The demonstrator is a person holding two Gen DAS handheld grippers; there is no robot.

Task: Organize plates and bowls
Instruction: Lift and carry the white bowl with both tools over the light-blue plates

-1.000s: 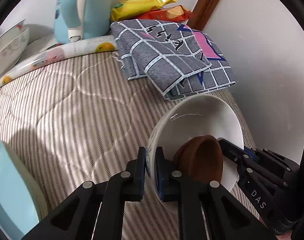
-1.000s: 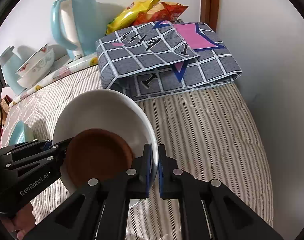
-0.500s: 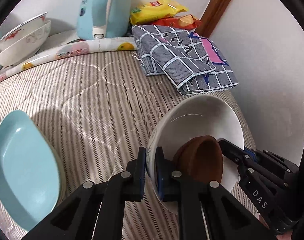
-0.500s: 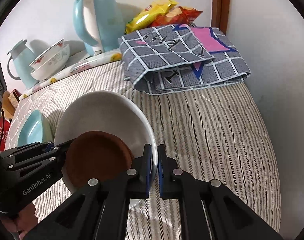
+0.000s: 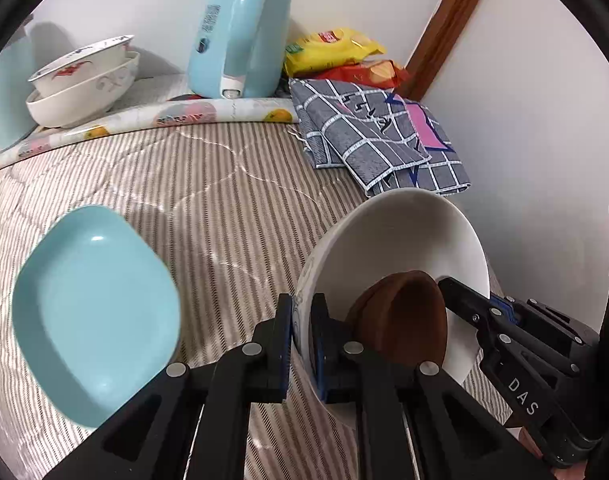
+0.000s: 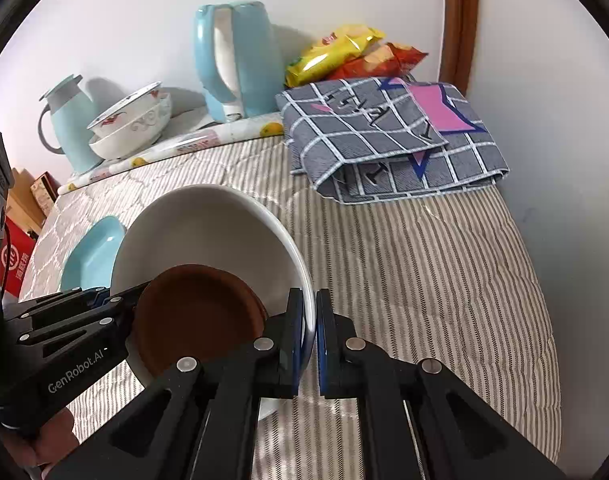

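A large white bowl (image 5: 396, 236) (image 6: 208, 228) with a small brown dish (image 5: 404, 316) (image 6: 196, 312) inside is held tilted above the striped bed. My left gripper (image 5: 302, 320) is shut on the bowl's left rim. My right gripper (image 6: 310, 320) is shut on its opposite rim. A light blue plate (image 5: 92, 304) (image 6: 92, 256) lies on the bed to the left. Two stacked white patterned bowls (image 5: 84, 80) (image 6: 132, 124) sit at the back left.
A light blue kettle (image 5: 240, 32) (image 6: 236, 56) and a blue thermos jug (image 6: 68, 120) stand at the back. A folded grey checked cloth (image 5: 376, 136) (image 6: 392, 136) and snack bags (image 5: 336, 48) (image 6: 344, 52) lie at the back right. A white wall runs along the right.
Both grippers have lifted and drawn back with the bowl. The blue plate and the stacked bowls have come fully into the left view.
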